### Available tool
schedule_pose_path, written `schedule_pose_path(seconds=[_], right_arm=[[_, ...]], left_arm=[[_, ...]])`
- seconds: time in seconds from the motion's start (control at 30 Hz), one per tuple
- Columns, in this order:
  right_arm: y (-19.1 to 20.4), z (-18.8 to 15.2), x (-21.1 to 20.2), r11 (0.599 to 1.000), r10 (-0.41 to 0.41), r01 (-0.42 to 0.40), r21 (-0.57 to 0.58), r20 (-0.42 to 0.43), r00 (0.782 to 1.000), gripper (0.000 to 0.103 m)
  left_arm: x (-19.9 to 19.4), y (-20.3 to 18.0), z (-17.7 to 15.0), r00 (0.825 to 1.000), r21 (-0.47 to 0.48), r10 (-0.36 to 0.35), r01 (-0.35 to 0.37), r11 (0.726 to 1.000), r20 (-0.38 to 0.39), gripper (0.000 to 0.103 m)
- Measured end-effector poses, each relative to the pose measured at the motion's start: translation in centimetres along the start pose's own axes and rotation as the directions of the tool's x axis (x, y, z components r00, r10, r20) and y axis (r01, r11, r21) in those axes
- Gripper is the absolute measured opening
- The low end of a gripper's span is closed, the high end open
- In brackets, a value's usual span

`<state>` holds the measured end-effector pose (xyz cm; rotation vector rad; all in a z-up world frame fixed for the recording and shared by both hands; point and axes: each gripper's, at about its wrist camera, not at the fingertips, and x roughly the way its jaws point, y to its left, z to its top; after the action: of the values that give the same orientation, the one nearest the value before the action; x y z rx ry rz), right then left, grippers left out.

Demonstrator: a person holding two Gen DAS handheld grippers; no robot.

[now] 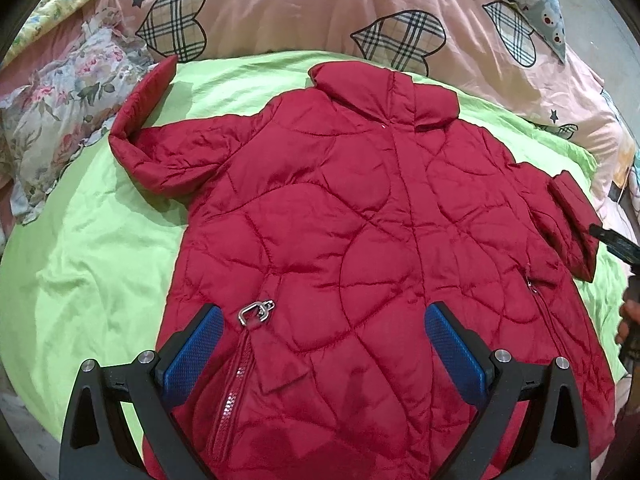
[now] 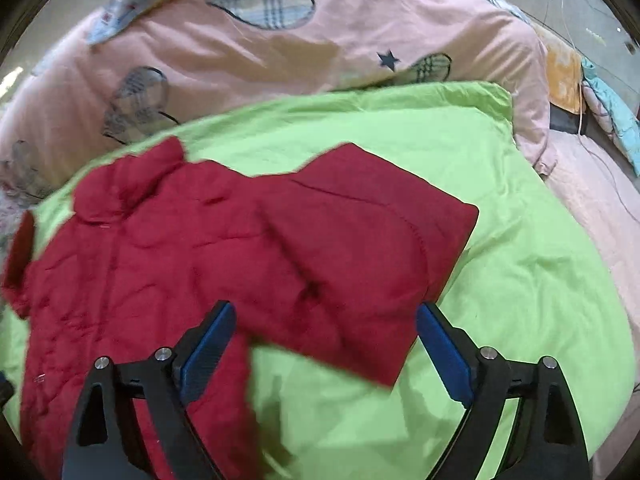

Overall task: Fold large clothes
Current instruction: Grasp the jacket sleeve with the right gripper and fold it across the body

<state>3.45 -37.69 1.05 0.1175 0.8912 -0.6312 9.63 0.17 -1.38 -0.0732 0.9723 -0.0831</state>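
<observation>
Red jacket (image 1: 360,240) lies flat, front up, on the green sheet (image 1: 88,264); long axis runs from collar at top centre of the left wrist view down to the hem between the left gripper (image 1: 324,348) jaws. Both sets of jaws wide, nothing held. In the right wrist view the right gripper (image 2: 324,348) hangs over the right sleeve (image 2: 360,248), which slants from centre frame toward lower right. Right hand is nearer that sleeve; left sleeve (image 1: 152,140) sits upper left, well apart. Likely next: sleeve folded inward.
</observation>
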Motion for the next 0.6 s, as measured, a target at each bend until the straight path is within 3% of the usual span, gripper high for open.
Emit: schedule_pose_path(seconds=[0.13,0.2,0.3,0.4,0.6], right_arm=[[-0.7,-0.1,4.0,0.998,-0.055,0.055,-0.013,-0.079,0.995,0.084],[-1.4,-0.4,4.9,0.998,-0.055,0.056,0.010,-0.091,0.994,0.057],[-2.6,-0.5,4.4,0.996,-0.014,0.020,0.085,-0.068,0.998,0.032],[-2.4,-0.4,2.5,0.993,0.028,-0.026,0.118,-0.011,1.000,0.024],[1.5,0.5,-0.4,0.976,0.191,-0.195,0.095,0.051,0.980,0.022]], left_arm=[[0.9,-0.2,0.5,1.000,-0.004,-0.002,0.002,1.000,-0.006,0.102],[1.4,-0.2,0.7,1.000,-0.004,-0.001,0.001,1.000,-0.010,0.102],[2.1,-0.1,0.9,1.000,-0.005,-0.004,0.004,1.000,-0.009,0.102],[2.6,-0.1,1.1,1.000,-0.006,-0.009,0.009,1.000,-0.012,0.102],[3.1,0.4,1.3,1.000,-0.020,-0.029,0.029,0.999,-0.007,0.102]])
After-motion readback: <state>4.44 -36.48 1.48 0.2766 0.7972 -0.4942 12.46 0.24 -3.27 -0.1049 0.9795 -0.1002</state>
